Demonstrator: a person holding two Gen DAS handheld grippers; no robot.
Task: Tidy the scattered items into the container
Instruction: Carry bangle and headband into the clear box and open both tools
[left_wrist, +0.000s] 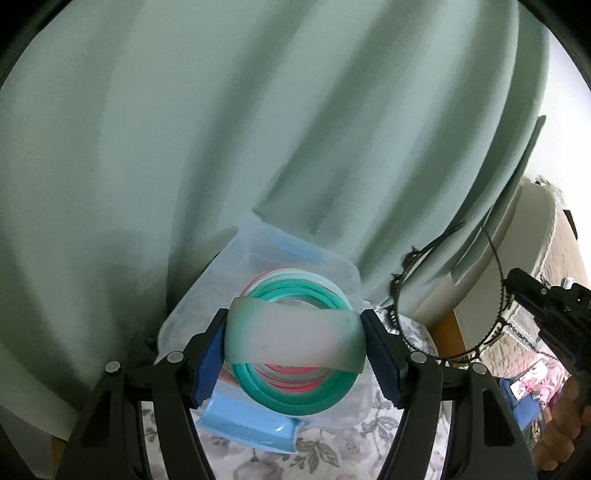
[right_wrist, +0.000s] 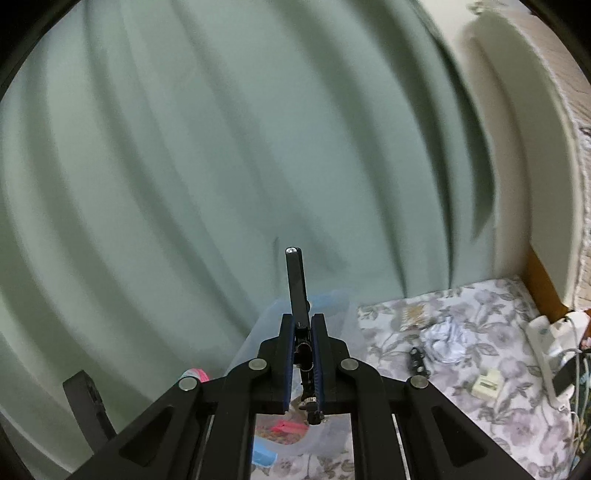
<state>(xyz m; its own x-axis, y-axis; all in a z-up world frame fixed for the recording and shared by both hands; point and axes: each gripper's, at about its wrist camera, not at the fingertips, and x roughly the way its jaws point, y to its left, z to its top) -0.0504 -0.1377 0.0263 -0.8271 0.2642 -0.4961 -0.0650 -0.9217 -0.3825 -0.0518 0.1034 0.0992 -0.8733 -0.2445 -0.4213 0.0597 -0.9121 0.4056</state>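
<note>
1. Carrying step in hand, by the look of it: left gripper (left_wrist: 293, 345) clamped on a bundle of hairbands (left_wrist: 295, 347), jaws pressing either side of the wide frosted white-to-green band, with thinner green, white and pink rings nested behind it
2. Bundle held in the air directly over the clear plastic container (left_wrist: 258, 266), blue clip at its far edge, blue lid piece (left_wrist: 251, 424) lying at its near side on the floral-cloth surface (left_wrist: 332, 443)
3. Right gripper (right_wrist: 304, 354) clenched on a black toothed headband (left_wrist: 443, 314), seen edge-on in its own view as a narrow dark strip rising between the jaws; in the left view an open black arc just right of the container
4. Next move likely calls for lowering the bundle inside the walls before letting go, then bringing the headband over; springy arc may catch the rim
5. Small black clip (right_wrist: 417, 360) and crumpled white item (right_wrist: 447, 339) remain on the cloth, apart from the container
</note>
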